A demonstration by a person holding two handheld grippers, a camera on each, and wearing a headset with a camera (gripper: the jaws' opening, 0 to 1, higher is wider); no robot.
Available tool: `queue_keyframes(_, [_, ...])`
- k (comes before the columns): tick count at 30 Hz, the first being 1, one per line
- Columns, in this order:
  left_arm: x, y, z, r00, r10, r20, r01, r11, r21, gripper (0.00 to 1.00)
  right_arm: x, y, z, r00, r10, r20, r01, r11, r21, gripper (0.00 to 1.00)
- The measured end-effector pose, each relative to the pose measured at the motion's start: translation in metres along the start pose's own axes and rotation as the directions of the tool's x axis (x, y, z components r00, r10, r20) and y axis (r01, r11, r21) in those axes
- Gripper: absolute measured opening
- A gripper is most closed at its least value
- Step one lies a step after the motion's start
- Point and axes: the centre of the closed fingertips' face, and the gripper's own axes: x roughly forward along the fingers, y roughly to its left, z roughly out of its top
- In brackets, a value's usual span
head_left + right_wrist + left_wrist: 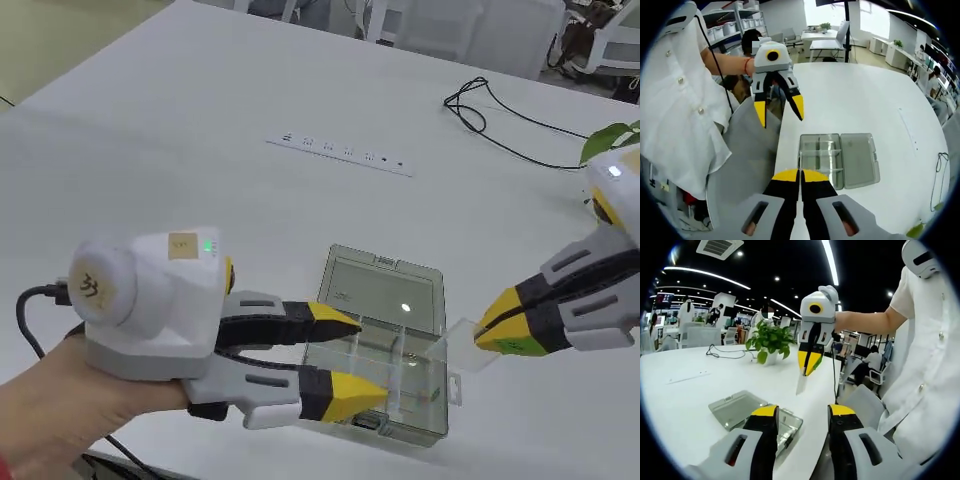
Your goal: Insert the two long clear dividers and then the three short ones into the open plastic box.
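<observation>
Clear plastic divider (458, 345) is pinched tight in our right gripper (483, 333), just right of the open box (400, 428). Our left gripper (368, 358) gapes empty over its near-left corner. Some dividers (398, 347) stand inside already; this one is not in yet.

Open clear box (420, 428) lies near, lid (385, 288) flat on its far side, dividers (385, 355) slotted inside; another clear divider (462, 346) hangs tilted over its right edge
</observation>
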Motion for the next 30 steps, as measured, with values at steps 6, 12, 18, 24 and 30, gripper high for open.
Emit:
queue_keyframes(6, [-0.006,0.008,-0.009,0.9993,0.029,-0.022,-0.029,1.0,-0.005,0.51,0.013,-0.013,-0.012,0.9985,-0.024,-0.048,0.024,1.0,-0.006,0.03])
queue_keyframes(12, [-0.009,0.018,-0.02,0.9965,0.067,-0.051,-0.068,0.997,-0.026,0.68,0.028,-0.022,-0.02,0.9966,-0.035,-0.075,0.036,0.999,0.003,0.03])
queue_keyframes(18, [-0.013,0.024,-0.028,0.994,0.082,-0.072,-0.085,0.996,-0.038,0.77,0.041,-0.029,-0.031,0.9935,-0.044,-0.105,0.045,0.999,0.005,0.03])
queue_keyframes(24, [-0.015,0.03,-0.032,0.9919,0.104,-0.073,-0.107,0.993,-0.039,0.91,0.053,-0.033,-0.041,0.9902,-0.049,-0.13,0.051,0.999,0.005,0.03])
queue_keyframes(30, [-0.014,0.031,-0.037,0.9904,0.104,-0.091,-0.108,0.993,-0.046,0.98,0.061,-0.034,-0.048,0.9869,-0.045,-0.155,0.045,0.999,-0.005,0.03])
